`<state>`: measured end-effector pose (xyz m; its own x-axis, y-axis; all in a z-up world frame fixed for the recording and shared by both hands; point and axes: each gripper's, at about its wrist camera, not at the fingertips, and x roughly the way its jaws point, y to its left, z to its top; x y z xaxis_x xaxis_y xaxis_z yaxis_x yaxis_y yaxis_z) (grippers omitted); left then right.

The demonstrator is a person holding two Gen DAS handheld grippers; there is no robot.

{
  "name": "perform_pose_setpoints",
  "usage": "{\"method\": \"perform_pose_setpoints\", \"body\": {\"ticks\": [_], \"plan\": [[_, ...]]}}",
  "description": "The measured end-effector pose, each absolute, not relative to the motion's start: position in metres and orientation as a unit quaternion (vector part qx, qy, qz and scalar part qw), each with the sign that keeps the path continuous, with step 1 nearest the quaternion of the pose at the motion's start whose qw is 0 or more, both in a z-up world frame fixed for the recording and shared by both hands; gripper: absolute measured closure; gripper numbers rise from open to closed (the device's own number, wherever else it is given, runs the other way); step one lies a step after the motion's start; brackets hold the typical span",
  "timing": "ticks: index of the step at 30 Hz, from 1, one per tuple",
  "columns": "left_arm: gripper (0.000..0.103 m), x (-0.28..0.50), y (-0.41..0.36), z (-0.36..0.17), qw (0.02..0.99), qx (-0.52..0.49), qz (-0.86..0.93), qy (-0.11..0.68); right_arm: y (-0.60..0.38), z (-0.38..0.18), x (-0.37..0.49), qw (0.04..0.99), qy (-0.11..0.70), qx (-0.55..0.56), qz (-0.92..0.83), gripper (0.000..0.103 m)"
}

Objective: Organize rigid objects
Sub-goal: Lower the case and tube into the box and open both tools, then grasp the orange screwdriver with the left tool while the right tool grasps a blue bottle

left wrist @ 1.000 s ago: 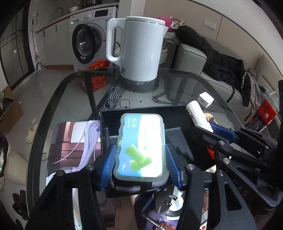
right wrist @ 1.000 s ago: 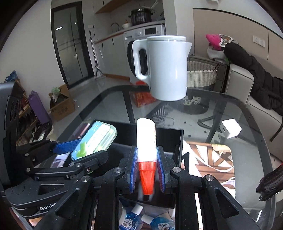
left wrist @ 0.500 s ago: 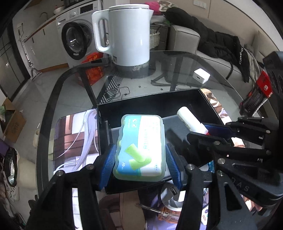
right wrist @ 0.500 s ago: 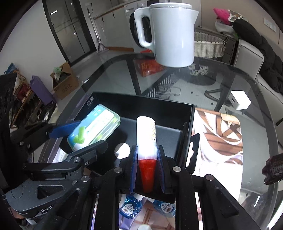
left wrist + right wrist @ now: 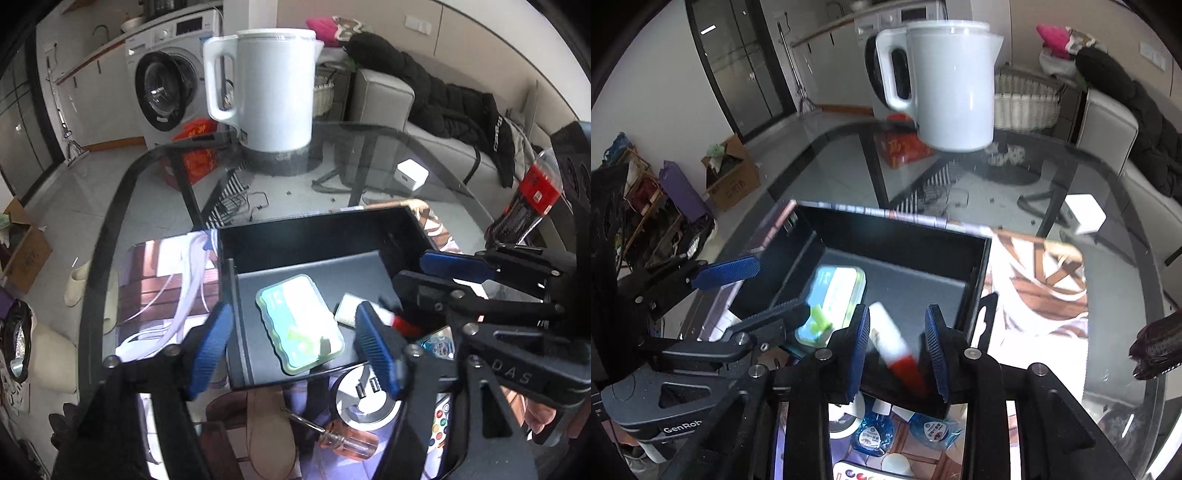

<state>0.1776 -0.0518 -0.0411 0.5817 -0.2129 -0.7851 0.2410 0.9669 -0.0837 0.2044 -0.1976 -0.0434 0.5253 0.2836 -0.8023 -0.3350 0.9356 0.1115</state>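
Item one, green earplug case: lies flat on the floor of the black tray, toward its near left part, long axis running from the near rim toward the far wall with a slight slant. It sits between and below the blue pads of the left tool, which are spreading and stand clear of both its sides; nothing is pinched. Item two, white tube with red cap: rests in the same tray just right of the case, apart from it, cap toward the near rim and body angled away to the left. The right tool straddles it, its jaws also spreading, with a visible gap on each side of the tube; slight blur leaves it unclear whether the tube has fully settled. Nearer hand: left for the case, right for the tube. Judgement: both pieces count as delivered, and each tool can lift straight back along its own line without brushing the tray's near wall. Unsorted pieces wait on the glass surface below the tray's near edge: a screwdriver and blue sachets.
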Motion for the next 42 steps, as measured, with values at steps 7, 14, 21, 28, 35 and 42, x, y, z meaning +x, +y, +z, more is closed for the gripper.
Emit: {"method": "perform_pose_setpoints", "body": {"ticks": [7,14,21,28,35,42], "plan": [[0.029,0.143,-0.049,-0.021,0.899,-0.001,-0.142,0.415,-0.205,-0.014,0.167,0.899,0.391,-0.045,0.193,0.056],[0.029,0.119,-0.051,-0.03,0.881,0.002,-0.153,0.448,-0.207,-0.006,0.142,0.888,0.404,-0.067,0.212,0.054],[0.029,0.105,-0.059,-0.051,0.855,-0.001,-0.163,0.492,-0.215,-0.027,0.132,0.865,0.442,-0.087,0.222,0.054],[0.029,0.104,-0.071,-0.076,0.836,0.013,-0.16,0.524,-0.215,-0.045,0.133,0.849,0.466,-0.103,0.225,0.054],[0.029,0.114,-0.069,-0.096,0.827,0.012,-0.139,0.545,-0.217,-0.075,0.149,0.836,0.495,-0.117,0.206,0.054],[0.029,0.119,-0.069,-0.107,0.821,0.019,-0.138,0.554,-0.226,-0.096,0.166,0.826,0.517,-0.098,0.202,0.054]]}}
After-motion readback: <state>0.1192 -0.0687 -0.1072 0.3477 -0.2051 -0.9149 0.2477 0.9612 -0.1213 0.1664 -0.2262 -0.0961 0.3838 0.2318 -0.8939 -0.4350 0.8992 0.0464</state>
